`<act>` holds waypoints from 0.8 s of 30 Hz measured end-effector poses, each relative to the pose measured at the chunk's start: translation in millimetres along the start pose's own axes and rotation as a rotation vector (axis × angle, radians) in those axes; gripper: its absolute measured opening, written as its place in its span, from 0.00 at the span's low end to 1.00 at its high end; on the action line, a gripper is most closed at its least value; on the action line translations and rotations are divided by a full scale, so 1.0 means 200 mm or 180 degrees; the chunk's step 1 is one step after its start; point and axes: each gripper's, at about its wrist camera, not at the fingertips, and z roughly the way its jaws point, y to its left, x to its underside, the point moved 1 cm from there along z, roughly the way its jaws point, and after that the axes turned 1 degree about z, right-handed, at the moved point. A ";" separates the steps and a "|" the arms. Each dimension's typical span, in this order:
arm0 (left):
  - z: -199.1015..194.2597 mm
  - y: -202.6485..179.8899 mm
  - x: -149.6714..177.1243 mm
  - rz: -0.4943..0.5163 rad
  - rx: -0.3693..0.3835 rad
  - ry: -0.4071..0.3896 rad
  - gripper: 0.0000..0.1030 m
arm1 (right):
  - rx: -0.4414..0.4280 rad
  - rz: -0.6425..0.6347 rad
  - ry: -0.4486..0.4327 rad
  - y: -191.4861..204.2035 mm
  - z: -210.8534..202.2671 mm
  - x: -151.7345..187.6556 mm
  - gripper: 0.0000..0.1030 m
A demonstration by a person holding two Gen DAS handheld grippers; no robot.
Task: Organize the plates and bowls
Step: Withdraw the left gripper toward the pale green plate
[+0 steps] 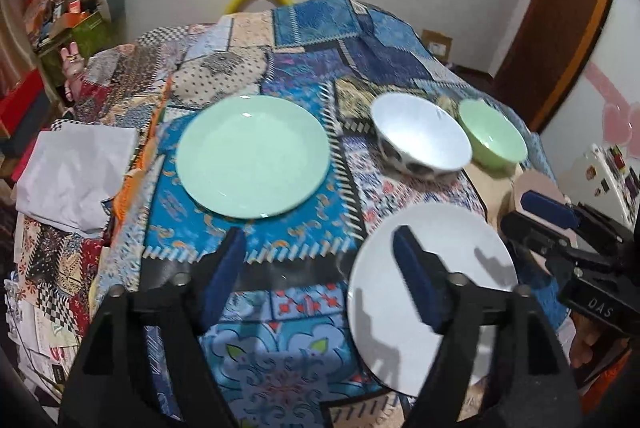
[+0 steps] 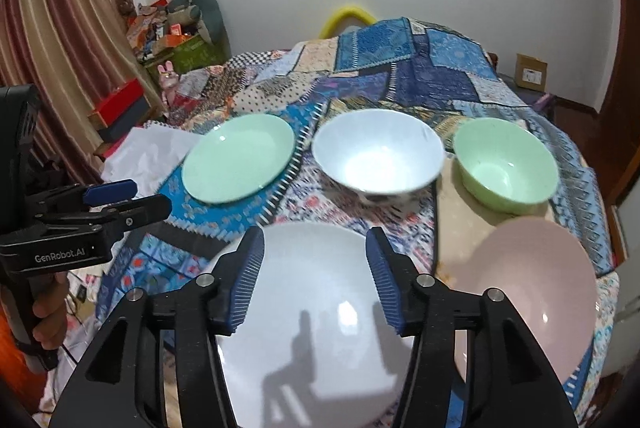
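Hovering over a round white plate [image 2: 320, 292], right gripper [image 2: 316, 280] open and empty, left gripper [image 1: 320, 280] labelled "GenRobot.AI" likewise open, right one marked "DAS".

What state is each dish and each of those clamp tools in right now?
Green plate: flat, empty.
White plate: flat, empty.
Pink plate: flat, empty.
White bowl: upright, empty.
Green bowl: upright, empty.
Left gripper: open, holding nothing.
Right gripper: open, holding nothing.
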 end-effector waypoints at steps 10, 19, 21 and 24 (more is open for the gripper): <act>0.05 0.19 -0.10 -0.0137 -0.0154 0.0027 0.84 | -0.0032 -0.0058 0.0117 0.08 0.17 -0.10 0.48; 0.19 0.39 -0.18 -0.0266 -0.0220 0.0155 0.84 | -0.0238 -0.0051 0.0363 0.14 0.37 -0.17 0.48; 0.23 0.43 -0.20 -0.0267 -0.0270 0.0178 0.84 | -0.0251 -0.0057 0.0428 0.16 0.41 -0.17 0.48; 0.31 0.49 -0.21 -0.0275 -0.0307 0.0235 0.84 | -0.0269 -0.0088 0.0523 0.18 0.48 -0.18 0.48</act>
